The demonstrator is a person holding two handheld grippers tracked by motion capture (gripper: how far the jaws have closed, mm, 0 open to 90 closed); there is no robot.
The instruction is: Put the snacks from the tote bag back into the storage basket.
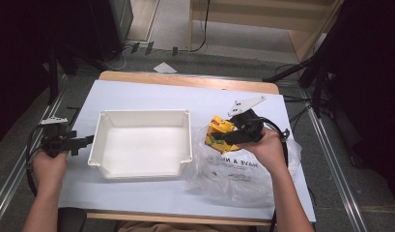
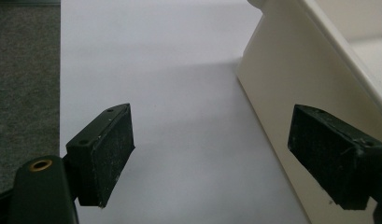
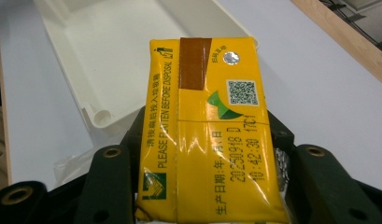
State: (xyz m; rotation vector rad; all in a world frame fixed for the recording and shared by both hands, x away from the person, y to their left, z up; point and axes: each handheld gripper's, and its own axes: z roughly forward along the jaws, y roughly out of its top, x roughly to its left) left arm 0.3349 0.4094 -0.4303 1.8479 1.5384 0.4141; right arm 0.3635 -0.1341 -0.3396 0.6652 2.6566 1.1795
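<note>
A yellow drink carton (image 3: 205, 126) with printed text and a QR code is clamped between the jaws of my right gripper (image 3: 205, 154). In the high view that right gripper (image 1: 232, 136) holds the yellow carton (image 1: 219, 130) above a clear plastic bag (image 1: 236, 169), just right of the white bin (image 1: 141, 169). My left gripper (image 1: 84, 141) rests at the table's left side, pointing at the bin's left wall, jaws apart with nothing between them. In the left gripper view the left gripper (image 2: 226, 161) stands open over white paper beside the white bin wall (image 2: 282, 88).
White paper (image 1: 151, 96) covers the wooden table (image 1: 185, 80). The crumpled plastic bag lies at the front right under my right hand. Black stands and cables ring the table on the floor.
</note>
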